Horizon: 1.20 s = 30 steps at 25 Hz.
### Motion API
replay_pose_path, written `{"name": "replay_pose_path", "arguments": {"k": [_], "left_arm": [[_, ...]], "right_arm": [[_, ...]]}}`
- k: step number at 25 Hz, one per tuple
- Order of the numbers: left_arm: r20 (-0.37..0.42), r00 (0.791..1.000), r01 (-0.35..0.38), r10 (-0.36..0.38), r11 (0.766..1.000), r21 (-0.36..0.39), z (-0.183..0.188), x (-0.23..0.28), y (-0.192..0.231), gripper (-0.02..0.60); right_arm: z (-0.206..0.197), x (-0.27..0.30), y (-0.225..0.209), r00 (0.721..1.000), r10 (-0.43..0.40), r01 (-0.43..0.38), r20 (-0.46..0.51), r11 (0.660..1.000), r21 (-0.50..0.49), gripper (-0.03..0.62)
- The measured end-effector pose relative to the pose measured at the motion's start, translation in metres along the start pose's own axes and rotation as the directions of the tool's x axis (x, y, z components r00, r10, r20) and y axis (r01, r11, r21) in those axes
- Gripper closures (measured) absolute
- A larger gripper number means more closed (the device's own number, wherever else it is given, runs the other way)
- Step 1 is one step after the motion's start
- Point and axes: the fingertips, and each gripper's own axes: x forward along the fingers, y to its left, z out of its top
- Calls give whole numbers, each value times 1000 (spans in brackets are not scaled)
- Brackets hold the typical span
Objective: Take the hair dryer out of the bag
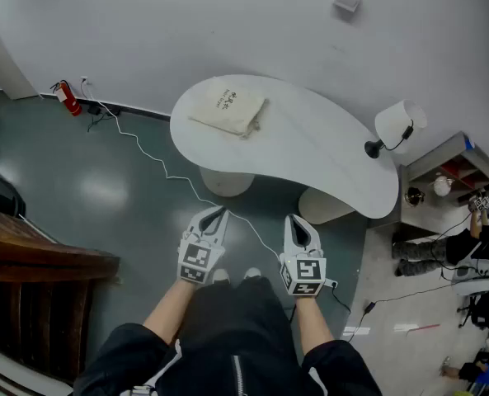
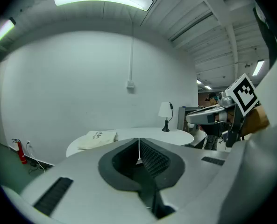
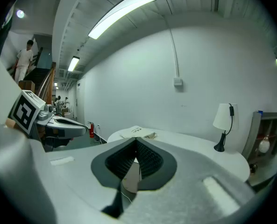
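A cream cloth bag (image 1: 228, 110) with dark print lies flat on the far left part of a white curved table (image 1: 310, 167); it also shows as the bag (image 2: 97, 139) in the left gripper view and the bag (image 3: 137, 133) in the right gripper view. No hair dryer shows; whatever is in the bag is hidden. My left gripper (image 1: 215, 218) and right gripper (image 1: 298, 226) hang side by side over the floor, well short of the table, both shut and empty. The left gripper (image 2: 138, 143) and right gripper (image 3: 136, 143) point toward the table.
A white lamp (image 1: 398, 125) stands at the table's right end. A white cable (image 1: 157, 159) snakes across the grey floor from the wall near a red fire extinguisher (image 1: 66, 96). A dark wooden piece (image 1: 38, 266) is at left; shelves (image 1: 458, 176) and people stand at right.
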Motion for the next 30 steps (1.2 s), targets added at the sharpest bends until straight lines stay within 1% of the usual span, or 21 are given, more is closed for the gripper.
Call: {"name": "replay_pose_path", "arguments": {"k": [3, 5, 12, 30], "left_arm": [[-1, 1000, 6, -6, 1000, 0, 0, 0, 1, 566], [-2, 1000, 10, -10, 1000, 0, -1, 1, 1, 566], [-5, 999, 32, -32, 999, 8, -2, 3, 0, 566], [-15, 999, 46, -47, 999, -8, -12, -7, 0, 566]], "right_arm": [[3, 0, 4, 999, 31, -31, 28, 999, 26, 589], [5, 0, 5, 999, 35, -36, 40, 999, 33, 589], [0, -1, 9, 999, 8, -9, 32, 999, 31, 589], [-5, -2, 27, 1000, -2, 0, 23, 999, 50, 589]]}}
